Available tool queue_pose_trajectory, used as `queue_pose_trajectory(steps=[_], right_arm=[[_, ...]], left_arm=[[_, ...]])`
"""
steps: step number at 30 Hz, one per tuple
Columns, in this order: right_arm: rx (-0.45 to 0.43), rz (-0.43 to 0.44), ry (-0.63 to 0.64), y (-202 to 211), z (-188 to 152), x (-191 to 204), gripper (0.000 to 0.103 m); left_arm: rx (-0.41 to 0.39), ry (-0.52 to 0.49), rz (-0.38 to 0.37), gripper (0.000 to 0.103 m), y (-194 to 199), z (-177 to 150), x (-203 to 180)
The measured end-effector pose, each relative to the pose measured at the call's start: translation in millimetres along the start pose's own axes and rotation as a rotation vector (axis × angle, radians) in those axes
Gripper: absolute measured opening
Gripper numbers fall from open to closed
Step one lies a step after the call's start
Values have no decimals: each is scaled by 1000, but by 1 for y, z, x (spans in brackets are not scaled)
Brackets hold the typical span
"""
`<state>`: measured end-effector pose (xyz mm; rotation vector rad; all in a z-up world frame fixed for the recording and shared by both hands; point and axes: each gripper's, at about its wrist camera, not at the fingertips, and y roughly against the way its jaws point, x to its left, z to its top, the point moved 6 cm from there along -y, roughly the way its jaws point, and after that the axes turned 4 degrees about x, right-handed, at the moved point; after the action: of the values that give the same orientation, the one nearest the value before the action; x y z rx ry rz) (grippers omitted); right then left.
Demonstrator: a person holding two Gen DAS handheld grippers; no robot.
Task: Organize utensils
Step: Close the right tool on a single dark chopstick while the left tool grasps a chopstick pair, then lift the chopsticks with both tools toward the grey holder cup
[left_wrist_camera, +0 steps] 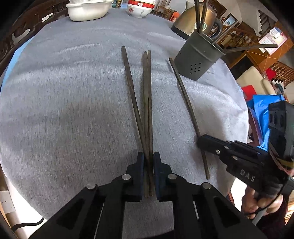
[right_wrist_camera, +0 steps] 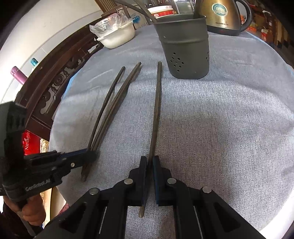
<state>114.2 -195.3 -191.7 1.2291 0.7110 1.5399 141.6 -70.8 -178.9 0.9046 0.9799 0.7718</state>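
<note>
- The left gripper [left_wrist_camera: 148, 156] is seen low over the cloth with its fingers [left_wrist_camera: 140, 161] set narrow, a bundle of three chopsticks [left_wrist_camera: 147, 110] lying in the slot between them; whether the pads actually press on the sticks cannot be told.
- The right gripper [right_wrist_camera: 149, 160] is likewise held narrow, with a single chopstick [right_wrist_camera: 156, 114] running between its fingers [right_wrist_camera: 156, 165]; the stick lies close against the left-hand pad, and a slim gap is seen beside the other pad, so a firm grip cannot be confirmed.
- All four loose sticks are laid flat on the grey tablecloth [left_wrist_camera: 73, 110], with their far ends pointed toward the utensil holder [left_wrist_camera: 197, 58].
- The single chopstick is placed nearest the holder, its far tip just beside the holder's base; the bundle of three is found farther from the holder, on the side away from the kettle [right_wrist_camera: 224, 16].
- In the bundle, two sticks are pressed side by side, while the third is splayed away from the holder at its far end and crosses in at the near end.
- The holder, grey with small drain holes, is stood upright on the cloth, and several dark chopsticks [left_wrist_camera: 201, 16] are already stuck in it, leaning outward.
- The brass-coloured kettle is seen just behind the holder.
- A white basin [left_wrist_camera: 88, 9] and a red-and-white bowl [left_wrist_camera: 140, 8] are set well beyond the holder at the table's far edge.
</note>
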Motion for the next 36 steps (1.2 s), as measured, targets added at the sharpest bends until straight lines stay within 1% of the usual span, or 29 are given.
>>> queue_pose_trajectory(steps=[4,7,10,11,12,13,14,15,16,18,20,24,26,29,33,35,36], right_arm=[[23,30,-18,1,-4,2,9],[34,63,-31,1,-11,4,9],[48,68,-38,2,-14,5,9],[59,77,-49,2,-14,4,10],[75,87,-64,2,-12,2,10],[84,94,-75,2,-10,1,11],[83,103,-89,4,-6,-1,11],[70,112,-99,7,-1,-2,11],[56,117,-105,9,3,-3,11],[21,107,-107,13,18,-2,12],[0,70,-102,12,33,-1,12],[-39,-8,-88,2,63,6,12],[-46,-22,-91,-4,75,9,12],[-44,-66,-92,-14,87,8,12],[-19,-63,-133,-31,96,-1,12],[-13,-51,-142,-36,99,-3,12],[-8,-56,-144,-39,100,-3,13]], left_arm=[[13,-3,-37,10,7,-19,1],[22,-15,-59,10,6,-24,-3],[30,-24,-82,10,9,-27,-2],[28,-28,-90,11,11,-25,-3],[24,-35,-94,15,14,-24,-3],[20,-41,-97,24,18,-23,-1],[5,-47,-102,31,24,-21,0],[-6,-49,-106,42,28,-20,0],[-25,-52,-111,44,34,-17,2],[-37,-48,-100,44,38,-9,7],[-42,-28,-76,44,39,1,17],[-21,18,2,43,29,30,33],[-10,35,1,43,26,43,36],[0,52,5,43,21,67,34],[14,93,20,43,13,94,38],[25,115,19,39,9,105,41],[34,129,16,34,6,109,43]])
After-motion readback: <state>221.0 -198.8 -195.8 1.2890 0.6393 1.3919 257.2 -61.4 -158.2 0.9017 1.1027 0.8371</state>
